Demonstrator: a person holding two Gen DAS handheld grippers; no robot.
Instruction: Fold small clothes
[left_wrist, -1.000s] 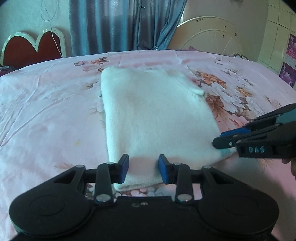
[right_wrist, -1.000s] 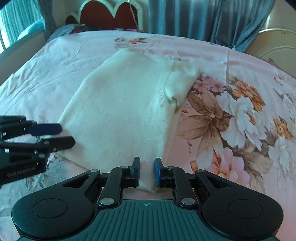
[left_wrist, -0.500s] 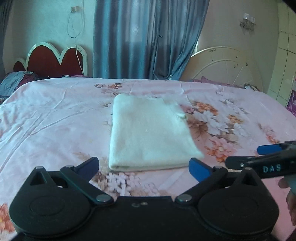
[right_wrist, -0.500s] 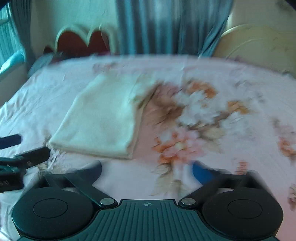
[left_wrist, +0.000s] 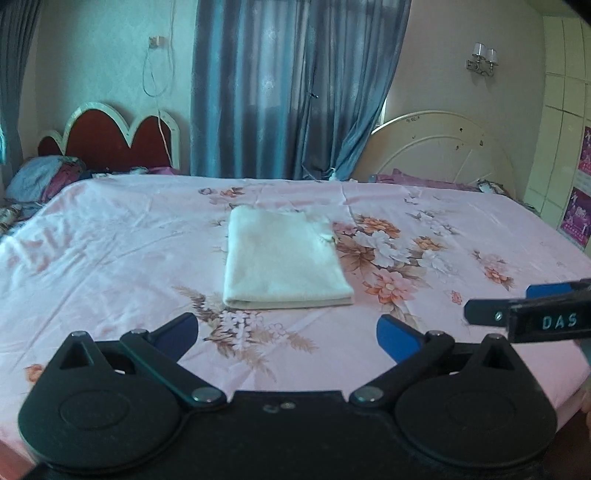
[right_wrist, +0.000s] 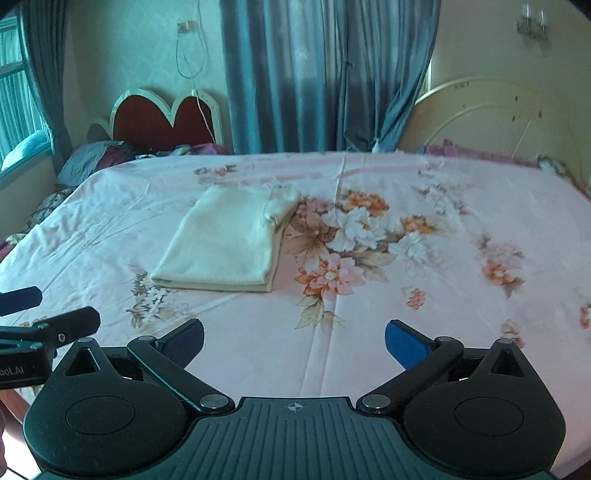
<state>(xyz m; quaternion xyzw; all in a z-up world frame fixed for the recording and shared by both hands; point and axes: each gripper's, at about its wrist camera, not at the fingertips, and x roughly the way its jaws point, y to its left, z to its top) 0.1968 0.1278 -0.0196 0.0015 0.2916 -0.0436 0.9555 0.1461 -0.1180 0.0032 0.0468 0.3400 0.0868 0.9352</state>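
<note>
**Fold Complete: Both Tools Clear of Garment**

The left tool (left_wrist: 288, 330) is spread wide and holds nothing. The right tool (right_wrist: 294, 338) is likewise spread wide and empty. Both hover over the near edge of the pink floral bedsheet (left_wrist: 110, 258), well apart from the cream folded cloth garment (left_wrist: 282, 267), which lies flat as a compact rectangle mid-bed.

Risk: the fold appears finished. A low pass by either tool could catch the near folded edge and drag the layers open. The loose flap at the far right corner may also spring up if the sheet is disturbed.

View differences: the right wrist view shows the stacked layers along the garment's right side (right_wrist: 275, 258) and a window at left. The left wrist view shows neither.
</note>
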